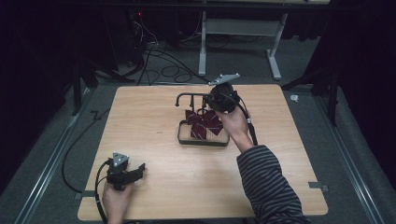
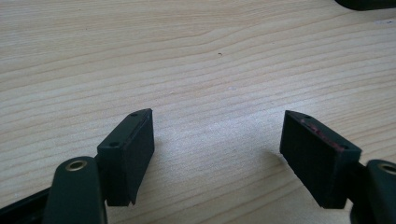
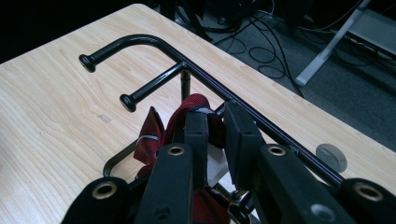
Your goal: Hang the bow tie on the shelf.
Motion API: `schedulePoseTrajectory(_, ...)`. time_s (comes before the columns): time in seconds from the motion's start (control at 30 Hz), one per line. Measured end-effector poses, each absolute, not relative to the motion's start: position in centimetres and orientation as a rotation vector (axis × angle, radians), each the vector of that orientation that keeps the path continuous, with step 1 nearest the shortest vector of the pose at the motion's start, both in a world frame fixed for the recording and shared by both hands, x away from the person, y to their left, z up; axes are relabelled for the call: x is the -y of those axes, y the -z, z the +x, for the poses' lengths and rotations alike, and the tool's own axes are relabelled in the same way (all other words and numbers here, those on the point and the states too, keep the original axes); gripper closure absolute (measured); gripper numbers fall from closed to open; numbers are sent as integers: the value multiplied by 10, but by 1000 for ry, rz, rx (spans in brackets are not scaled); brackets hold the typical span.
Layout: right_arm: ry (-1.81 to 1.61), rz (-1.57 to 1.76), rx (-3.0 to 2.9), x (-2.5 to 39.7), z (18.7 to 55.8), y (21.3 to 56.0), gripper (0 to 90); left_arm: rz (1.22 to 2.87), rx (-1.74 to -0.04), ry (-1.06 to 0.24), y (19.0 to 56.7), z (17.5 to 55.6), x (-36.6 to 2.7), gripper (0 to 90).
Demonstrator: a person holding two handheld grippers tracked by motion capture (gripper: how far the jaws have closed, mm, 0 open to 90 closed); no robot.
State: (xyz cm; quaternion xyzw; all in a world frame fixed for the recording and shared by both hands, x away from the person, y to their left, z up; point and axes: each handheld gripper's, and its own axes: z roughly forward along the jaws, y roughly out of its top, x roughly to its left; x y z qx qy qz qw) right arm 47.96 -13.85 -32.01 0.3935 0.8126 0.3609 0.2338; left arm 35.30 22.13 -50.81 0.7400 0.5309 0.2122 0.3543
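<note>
A black metal rack with hooked arms stands on a black tray base at the middle of the wooden table. A dark red striped tie hangs bunched under its top bar. My right gripper is at that bar, shut on the tie. In the right gripper view the jaws pinch the tie's red cloth and a white label, just beside the rack's bar. My left gripper rests low near the front left edge, open over bare wood.
The table has free wood left of and in front of the rack. A small grey disc lies behind the bar. Beyond the far edge are floor cables and the white legs of a desk.
</note>
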Motion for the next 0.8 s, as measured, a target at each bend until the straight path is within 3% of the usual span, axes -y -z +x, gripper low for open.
schedulePoseTrajectory(0.3, -974, 1105, -2236, 140, 484, 323, 811, 1914, -1372, -546, 508, 353, -221, 266)
schedulePoseTrajectory(0.53, -973, 1115, -2244, 144, 483, 323, 731, 1912, -1373, -547, 508, 353, -222, 266)
schedulePoseTrajectory(0.8, -1016, 1103, -2231, 149, 478, 317, 710, 1912, -1373, -546, 508, 353, -222, 266)
